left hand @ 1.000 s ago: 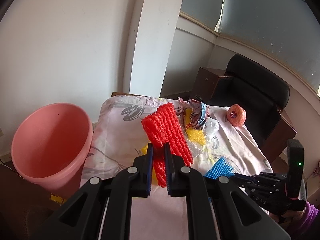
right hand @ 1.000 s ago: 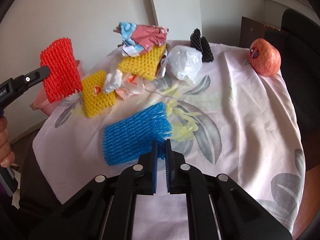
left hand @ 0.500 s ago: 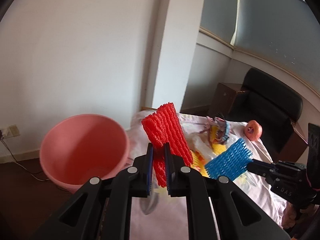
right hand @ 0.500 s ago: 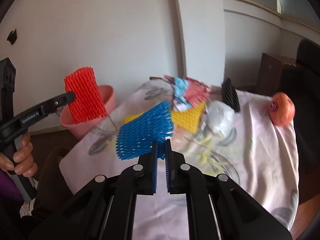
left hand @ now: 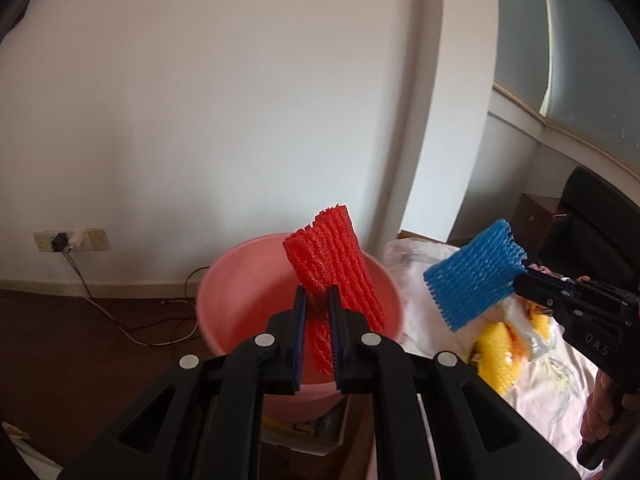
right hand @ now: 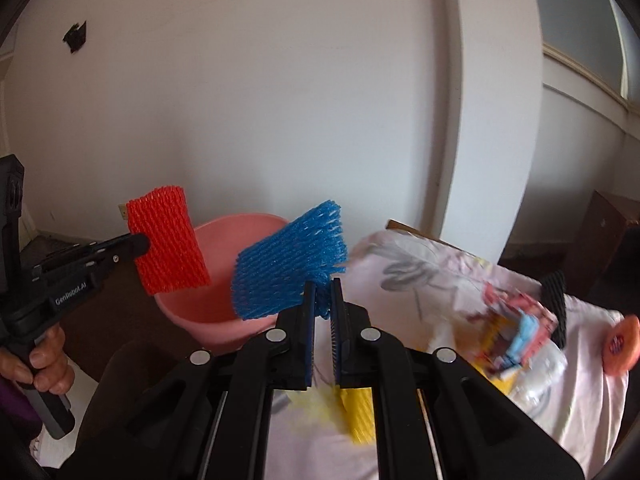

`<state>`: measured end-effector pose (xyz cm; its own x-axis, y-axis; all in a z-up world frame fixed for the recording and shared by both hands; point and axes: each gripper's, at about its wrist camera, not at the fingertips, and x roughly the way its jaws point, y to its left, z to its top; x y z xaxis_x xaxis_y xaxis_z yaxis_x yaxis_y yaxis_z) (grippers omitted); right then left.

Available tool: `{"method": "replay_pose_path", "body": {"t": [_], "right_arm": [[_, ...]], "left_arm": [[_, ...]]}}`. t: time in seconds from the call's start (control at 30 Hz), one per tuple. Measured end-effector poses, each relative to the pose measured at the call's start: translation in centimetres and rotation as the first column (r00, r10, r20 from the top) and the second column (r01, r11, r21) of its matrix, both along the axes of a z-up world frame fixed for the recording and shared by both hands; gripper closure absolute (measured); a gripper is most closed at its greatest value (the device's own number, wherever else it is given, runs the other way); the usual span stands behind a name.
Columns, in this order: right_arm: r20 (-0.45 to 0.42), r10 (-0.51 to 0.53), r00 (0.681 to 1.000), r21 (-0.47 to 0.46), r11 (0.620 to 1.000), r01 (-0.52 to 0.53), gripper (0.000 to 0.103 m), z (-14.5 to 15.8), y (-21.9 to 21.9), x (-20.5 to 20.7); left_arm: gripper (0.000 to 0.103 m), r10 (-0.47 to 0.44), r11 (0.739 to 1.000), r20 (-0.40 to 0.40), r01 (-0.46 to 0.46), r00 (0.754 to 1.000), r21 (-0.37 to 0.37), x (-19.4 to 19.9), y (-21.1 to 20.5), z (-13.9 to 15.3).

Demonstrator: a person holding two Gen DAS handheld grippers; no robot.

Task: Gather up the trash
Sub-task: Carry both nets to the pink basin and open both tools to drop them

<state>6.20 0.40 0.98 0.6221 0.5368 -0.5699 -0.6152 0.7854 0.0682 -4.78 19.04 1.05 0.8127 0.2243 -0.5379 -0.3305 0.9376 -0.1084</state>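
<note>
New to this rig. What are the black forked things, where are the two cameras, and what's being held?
No robot: a person holds a handheld gripper in each hand, with a fisheye camera on each looking along its jaws. In the left wrist view, the left gripper is shut on a red foam net in front of a pink bucket. In the right wrist view, the right gripper is shut on a blue foam net. More trash, yellow foam nets and wrappers, lies on the cloth-covered table.

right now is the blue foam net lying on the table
No, the blue foam net is pinched in the right gripper and held up in the air near the pink bucket.
</note>
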Motion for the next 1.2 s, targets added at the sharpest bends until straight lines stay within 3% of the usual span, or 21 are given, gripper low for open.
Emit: {"method": "replay_pose_path", "body": {"t": [0.23,0.57,0.77,0.97,1.1,1.2], "right_arm": [[0.013,0.061,0.998,-0.075,0.995,-0.06,0.096,-1.8,5.4,1.1],[-0.02,0.127,0.992,-0.174,0.976,-0.129,0.096,-5.1,9.8,0.6],[-0.077,0.159,0.984,-0.176,0.969,-0.171,0.095,-5.9,10.3,0.4],[-0.142,0.185,0.972,-0.138,0.969,-0.205,0.092,-6.2,10.1,0.4],[-0.162,0.192,0.968,-0.105,0.972,-0.211,0.079,-6.1,9.8,0.4],[-0.164,0.192,0.968,-0.087,0.974,-0.208,0.077,-5.9,9.5,0.2]], "left_arm": [[0.093,0.042,0.999,-0.05,-0.041,0.998,0.016,1.0,2.1,-1.9],[0.093,0.057,0.998,-0.117,-0.055,0.991,0.024,1.1,3.3,-4.8],[0.09,0.058,0.998,-0.133,-0.056,0.989,0.016,0.7,3.7,-5.4],[0.074,0.055,0.998,-0.13,-0.056,0.99,0.003,0.2,3.7,-5.3],[0.068,0.054,0.999,-0.117,-0.053,0.992,0.01,-0.3,3.5,-4.9],[0.067,0.056,0.998,-0.11,-0.055,0.992,0.01,-0.5,3.3,-4.5]]}}
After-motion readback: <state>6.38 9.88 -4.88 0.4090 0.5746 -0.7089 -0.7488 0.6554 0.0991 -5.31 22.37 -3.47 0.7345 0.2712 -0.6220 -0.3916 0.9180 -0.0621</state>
